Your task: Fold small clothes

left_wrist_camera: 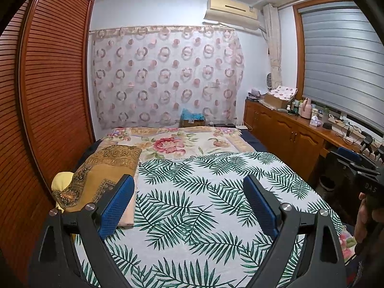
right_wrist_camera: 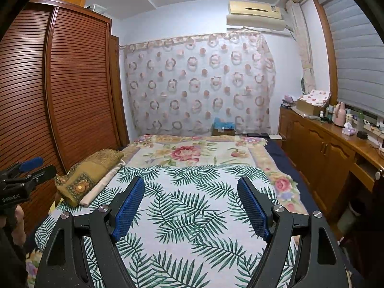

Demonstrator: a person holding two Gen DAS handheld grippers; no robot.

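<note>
Status: folding looks not yet begun, going by how things lie. Both tongs hover over the bed with nothing in them.

- Left gripper [left_wrist_camera: 189,206]: jaws wide apart, nothing between the pads, only leaf sheet [left_wrist_camera: 204,192] showing through the gap.
- Right gripper [right_wrist_camera: 190,206]: same, spread wide, holding nothing, apart from any cloth.
- Leaf sheet lies flat across the near part of the bed; a floral blanket [left_wrist_camera: 168,144] shows beyond it toward the far edge.

Where the clothes are: the only candidates sit in a stack [left_wrist_camera: 96,180] at the bed's left edge, beside the wardrobe [left_wrist_camera: 55,84]. Top piece is a brown patterned cloth [right_wrist_camera: 88,172], already in a neat bundle. Under it is a pale cream piece [right_wrist_camera: 100,187], and a yellow piece [left_wrist_camera: 62,180] pokes out on the wardrobe side. Can't tell whether these are garments or bedding, or whether they count as done.

No loose small garment is spread on the sheet in either view, so judged remaining: fetch a piece, lay it out, fold, stack.

Counts:
- grippers: 2
- hands seen: 2, one at each view's margin
- cloth pieces in the stack: 3 visible
- bed covers: 2 (leaf, floral)
- wardrobe: 1
- sideboard [right_wrist_camera: 324,144] at the bed's right side: 1, cluttered with bottles, too small to count
</note>
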